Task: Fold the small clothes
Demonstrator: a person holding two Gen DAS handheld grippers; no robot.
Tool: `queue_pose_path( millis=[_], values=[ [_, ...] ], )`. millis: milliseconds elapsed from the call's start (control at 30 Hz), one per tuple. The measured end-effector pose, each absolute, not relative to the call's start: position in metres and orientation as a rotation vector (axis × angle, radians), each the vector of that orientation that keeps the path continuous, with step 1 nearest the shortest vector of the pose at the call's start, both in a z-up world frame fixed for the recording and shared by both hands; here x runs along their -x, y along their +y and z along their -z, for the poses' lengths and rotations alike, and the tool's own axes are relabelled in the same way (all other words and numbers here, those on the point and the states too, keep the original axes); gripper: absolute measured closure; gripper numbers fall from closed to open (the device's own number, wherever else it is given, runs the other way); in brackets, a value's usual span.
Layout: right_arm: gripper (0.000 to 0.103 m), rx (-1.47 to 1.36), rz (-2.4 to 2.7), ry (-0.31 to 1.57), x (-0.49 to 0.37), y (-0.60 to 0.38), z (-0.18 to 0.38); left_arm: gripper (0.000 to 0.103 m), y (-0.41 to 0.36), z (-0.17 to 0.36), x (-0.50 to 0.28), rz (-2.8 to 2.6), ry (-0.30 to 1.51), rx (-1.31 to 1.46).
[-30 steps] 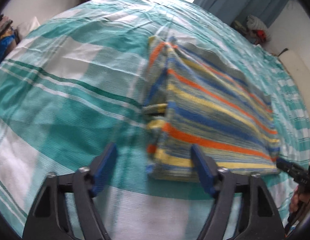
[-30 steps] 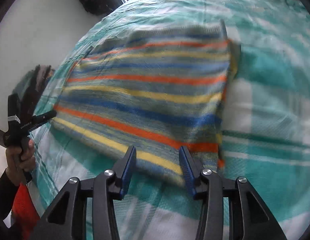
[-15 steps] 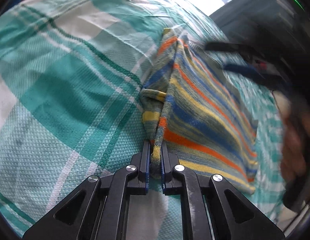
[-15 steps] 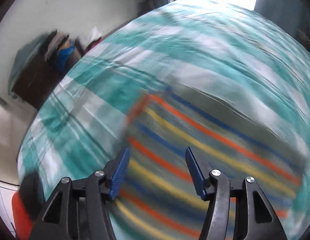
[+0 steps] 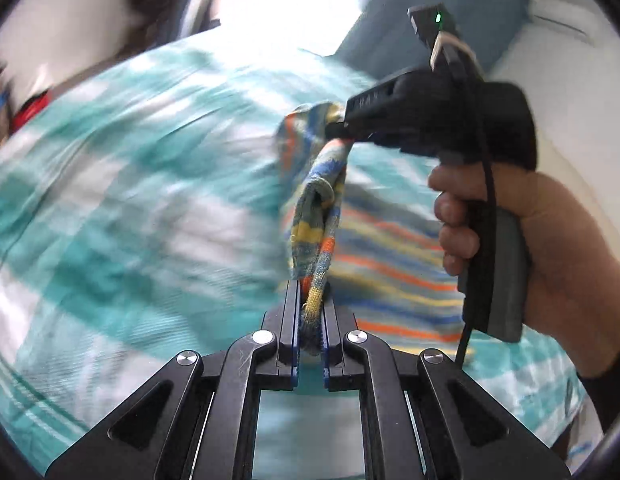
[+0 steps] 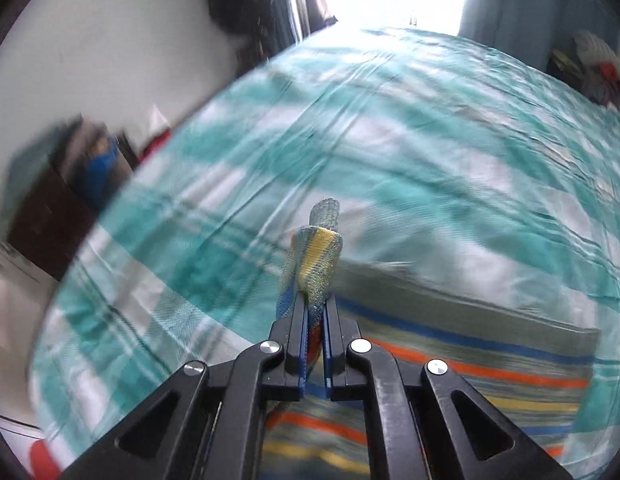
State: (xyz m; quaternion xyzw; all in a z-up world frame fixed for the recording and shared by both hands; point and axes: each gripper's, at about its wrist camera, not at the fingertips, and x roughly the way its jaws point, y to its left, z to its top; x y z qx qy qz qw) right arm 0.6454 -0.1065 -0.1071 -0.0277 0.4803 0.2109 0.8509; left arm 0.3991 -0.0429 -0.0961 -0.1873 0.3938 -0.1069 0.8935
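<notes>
A small striped garment (image 5: 389,256) in blue, orange, yellow and grey lies on a teal and white checked bedsheet (image 5: 130,200). My left gripper (image 5: 311,304) is shut on its near edge, which is lifted off the bed. In the left wrist view my right gripper (image 5: 337,126), held by a hand (image 5: 509,220), pinches the far end of the same raised edge. In the right wrist view my right gripper (image 6: 314,312) is shut on a bunched fold of the striped garment (image 6: 449,352), whose other part lies flat below on the bedsheet (image 6: 389,152).
A white wall (image 6: 90,40) and a dark cabinet with piled items (image 6: 50,208) stand at the bed's left. A bright window and blue curtain (image 5: 429,12) are beyond the far edge. Clutter (image 6: 589,64) sits at the far right corner.
Both grippers went from open above the flat garment to shut on its left edge. The left closed first, then the right swung across and closed. The edge now hangs lifted between them.
</notes>
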Motion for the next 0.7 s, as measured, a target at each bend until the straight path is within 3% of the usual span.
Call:
queue_pose_path(
  millis=[167,333,433,500,567,633,700],
  values=[
    [0.097,-0.086,-0.395,0.989,-0.642,-0.242,0.080,0.098,-0.134,0.087,-0.405,0.366,0.822,0.311],
    [0.096,-0.120,-0.261,1.022,-0.637,-0.352,0.131,0.094,-0.238,0.142,-0.424,0.399,0.951,0.192],
    [0.077,-0.156,-0.123,1.114,-0.634,-0.402,0.188,0.088,-0.281,0.172,-0.420,0.371,1.070,0.005],
    [0.077,-0.250,-0.074,1.107,-0.621,-0.429,0.202,0.078,-0.274,0.156,-0.401,0.410,1.008,-0.028],
    [0.077,-0.328,-0.068,1.043,-0.602,-0.449,0.193,0.049,-0.248,0.135,-0.386,0.455,0.975,0.017],
    [0.077,-0.322,-0.097,0.993,-0.582,-0.453,0.173,0.042,-0.212,0.116,-0.382,0.407,0.903,0.096],
    [0.077,-0.308,-0.185,0.953,-0.563,-0.439,0.152,0.043,-0.170,0.111,-0.398,0.317,0.867,0.172]
  ],
)
